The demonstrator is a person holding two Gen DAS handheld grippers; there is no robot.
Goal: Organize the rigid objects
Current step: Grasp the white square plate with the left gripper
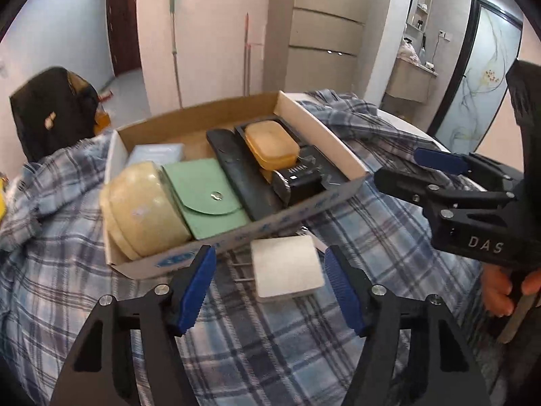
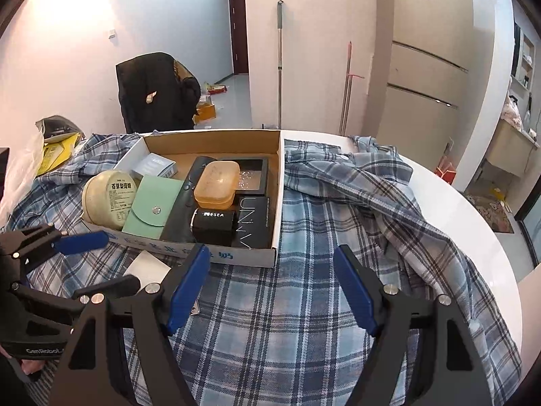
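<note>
A shallow cardboard box (image 1: 324,135) (image 2: 275,209) sits on a plaid cloth. It holds a cream round tin (image 1: 142,209) (image 2: 108,196), a green snap pouch (image 1: 209,199) (image 2: 152,206), a long black case (image 1: 236,165), an orange soap box (image 1: 272,143) (image 2: 216,184), black boxes (image 2: 252,223) and a pale blue pack (image 1: 155,152). A white square charger (image 1: 287,270) (image 2: 147,269) lies on the cloth in front of the box. My left gripper (image 1: 270,287) is open, its fingers either side of the charger, not touching. My right gripper (image 2: 270,291) is open and empty over the cloth.
The blue plaid shirt cloth (image 2: 338,237) covers a round white table (image 2: 466,209). A black bag (image 2: 155,91) stands behind the table on the left. Yellow packaging (image 2: 57,152) lies at the far left edge. Mop poles (image 2: 280,64) lean on the wall.
</note>
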